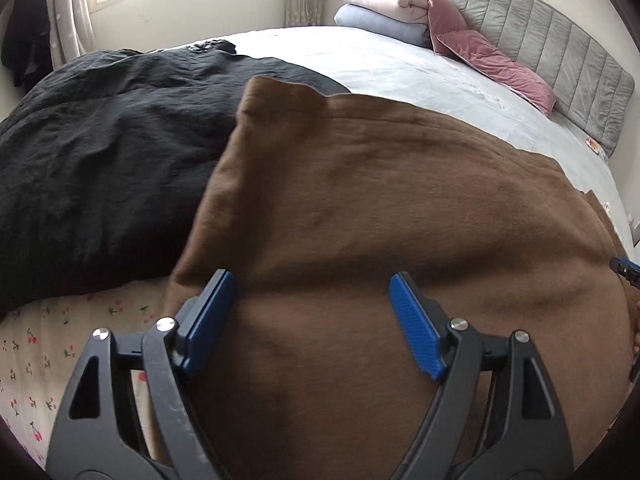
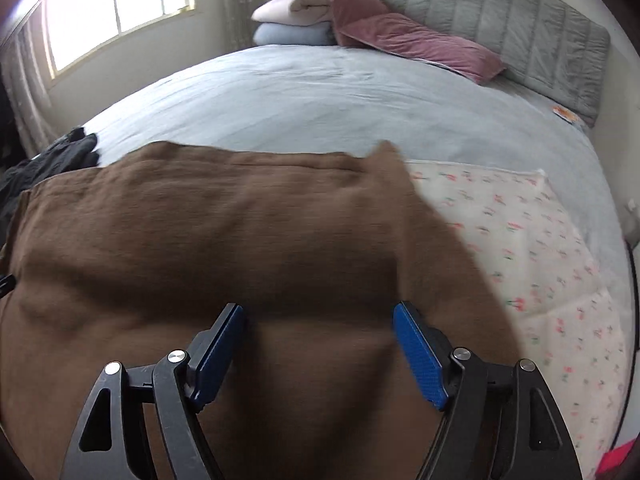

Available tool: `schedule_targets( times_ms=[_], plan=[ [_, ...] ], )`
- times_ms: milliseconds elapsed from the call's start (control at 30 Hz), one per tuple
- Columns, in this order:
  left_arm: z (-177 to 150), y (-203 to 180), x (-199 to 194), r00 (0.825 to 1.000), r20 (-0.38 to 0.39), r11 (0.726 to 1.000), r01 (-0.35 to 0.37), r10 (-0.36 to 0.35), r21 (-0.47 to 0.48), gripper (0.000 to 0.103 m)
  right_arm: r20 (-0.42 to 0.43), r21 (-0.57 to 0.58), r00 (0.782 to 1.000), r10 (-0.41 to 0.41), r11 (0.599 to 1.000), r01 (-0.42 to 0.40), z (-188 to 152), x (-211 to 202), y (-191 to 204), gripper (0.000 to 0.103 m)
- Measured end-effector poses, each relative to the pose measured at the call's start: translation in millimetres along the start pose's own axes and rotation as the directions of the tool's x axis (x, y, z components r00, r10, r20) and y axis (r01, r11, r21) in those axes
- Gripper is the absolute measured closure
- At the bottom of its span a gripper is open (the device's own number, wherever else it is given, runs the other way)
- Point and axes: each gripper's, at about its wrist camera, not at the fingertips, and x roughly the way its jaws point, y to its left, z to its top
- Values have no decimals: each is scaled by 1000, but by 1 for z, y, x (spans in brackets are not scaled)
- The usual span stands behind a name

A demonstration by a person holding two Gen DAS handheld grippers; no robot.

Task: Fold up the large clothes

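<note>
My left claw [image 1: 312,300] and right claw [image 2: 320,328] hung spread, empty, over brown garment [image 1: 380,200] lying folded on bed [image 2: 320,92], beside black garment [image 1: 100,152]. Cloth looked soft, limp, light; best pinched at near corners.
</note>
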Motion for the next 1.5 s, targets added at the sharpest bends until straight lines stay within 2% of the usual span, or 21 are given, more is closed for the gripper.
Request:
schedule_targets(
  times_ms=[33,100,133,200,267,400,500,567,633,700,733,833,900,933,967,1000,1100,1167,1267,1367,1500],
  plan=[
    [0,7,-8,1000,4,1000,-6,6,-20,24,2,14,1000,-14,1000,14,-2,-6,-10,26],
    [1,23,-17,990,-6,988,-142,142,-62,23,-3,1,992,-124,992,124,-4,-18,-19,24],
    [0,34,-21,989,-25,983,-149,147,-103,23,16,5,986,-165,986,165,-7,-23,-24,24],
    [-7,44,-34,995,-40,982,-92,86,-164,23,4,47,993,-121,992,121,-16,-40,-33,24],
    [-15,36,-53,998,-18,985,-63,61,-159,23,13,56,998,-68,996,67,-25,-57,-24,24],
    [-34,-13,-96,997,65,997,34,-29,-68,23,55,-14,998,20,1000,-19,-38,-92,32,24],
    [-49,-51,-110,992,78,995,100,-102,21,20,17,-89,997,76,993,-75,-50,-96,78,24],
    [-61,-65,-106,993,64,993,99,-103,69,20,-17,-89,994,108,990,-109,-62,-92,96,24],
    [-78,-68,-96,997,24,993,76,-79,88,20,-49,-53,990,129,990,-132,-77,-88,98,24],
    [-94,-58,-83,999,-25,995,50,-48,86,20,-75,-27,992,100,994,-102,-90,-80,86,24],
    [-104,-51,-84,999,-25,996,46,-44,80,20,-88,-20,993,72,997,-74,-97,-76,76,24],
    [-118,-33,-101,999,5,995,48,-48,83,22,-80,14,997,-1,1000,3,-112,-81,43,24],
    [-119,-35,-118,1000,-12,997,8,-7,79,22,-77,52,997,-27,998,31,-114,-95,33,24],
    [-119,-39,-126,999,-29,997,-21,23,70,21,-87,63,994,-65,995,71,-115,-104,34,24],
    [-118,-43,-134,998,-49,997,-48,50,58,21,-85,71,993,-87,993,93,-117,-114,38,24],
    [-121,-50,-144,996,-68,997,-52,56,49,20,-65,71,995,-73,994,77,-120,-126,45,24],
    [-135,-76,-172,993,-112,998,-20,27,64,10,-31,41,999,-37,998,39,-135,-157,72,18],
    [-146,-95,-189,991,-128,996,-19,31,92,2,-18,21,1000,-23,1000,23,-149,-172,89,13],
    [-161,-117,-207,992,-114,990,-41,56,133,1,-1,-2,1000,-7,1000,7,-166,-184,107,11],
    [-183,-133,-207,990,-94,984,-90,105,152,1,25,-32,999,-34,999,34,-180,-186,122,10],
    [-208,-140,-183,975,-187,985,-92,119,148,1,4,-59,998,-56,997,56,-193,-176,136,10]
  ],
)
